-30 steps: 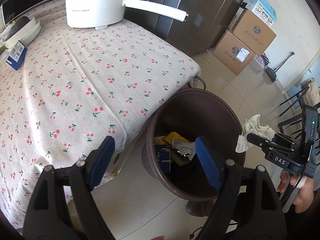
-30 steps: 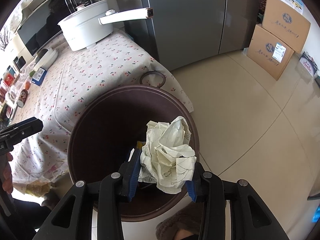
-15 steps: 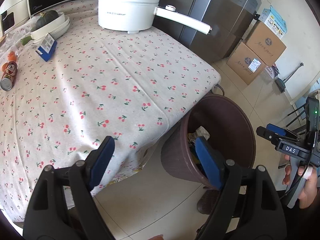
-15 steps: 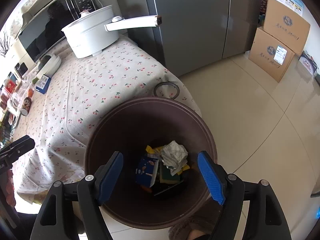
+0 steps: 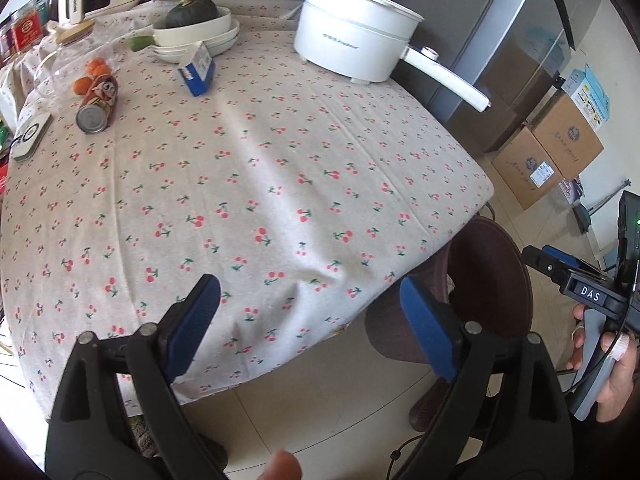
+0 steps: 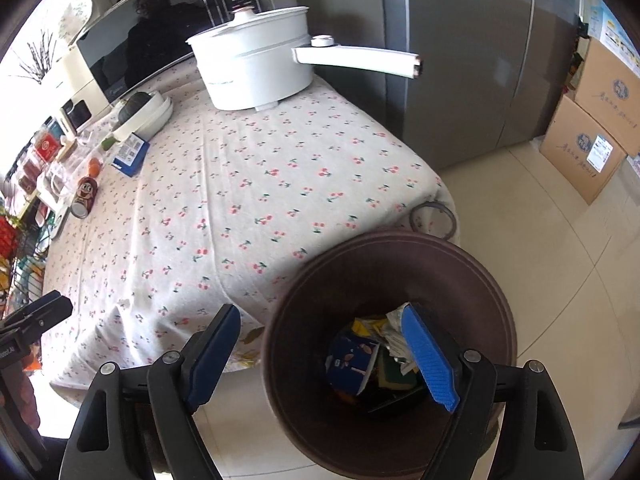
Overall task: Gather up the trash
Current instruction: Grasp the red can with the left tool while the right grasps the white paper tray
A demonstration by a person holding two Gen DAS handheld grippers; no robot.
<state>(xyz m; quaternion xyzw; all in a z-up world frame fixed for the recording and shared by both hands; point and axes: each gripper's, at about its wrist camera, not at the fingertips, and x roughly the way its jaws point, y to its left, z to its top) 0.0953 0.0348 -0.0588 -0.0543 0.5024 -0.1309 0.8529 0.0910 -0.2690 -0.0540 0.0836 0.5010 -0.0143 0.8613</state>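
Observation:
A brown trash bin (image 6: 496, 280) stands on the floor at the table's near corner, holding crumpled paper and wrappers (image 6: 372, 344); it also shows in the left wrist view (image 5: 516, 280). My right gripper (image 6: 324, 354) is open and empty above the bin's near rim. My left gripper (image 5: 312, 320) is open and empty over the table's front edge. On the cherry-print tablecloth (image 5: 260, 152) lie a tipped snack can (image 5: 98, 104) and a blue-white carton (image 5: 196, 68), also seen in the right wrist view: snack can (image 6: 84, 198), carton (image 6: 130, 154).
A white electric pot (image 5: 356, 44) with a long handle stands at the table's far right. Stacked white bowls with a squash (image 5: 196, 28), oranges (image 5: 86, 80) and a white device (image 5: 30, 136) sit far left. Cardboard boxes (image 5: 548, 148) and a fridge (image 6: 460, 60) stand beyond.
My right gripper opened and dropped the crumpled paper into the bin, then drew back toward the table. My left gripper swung left from the bin to over the table.

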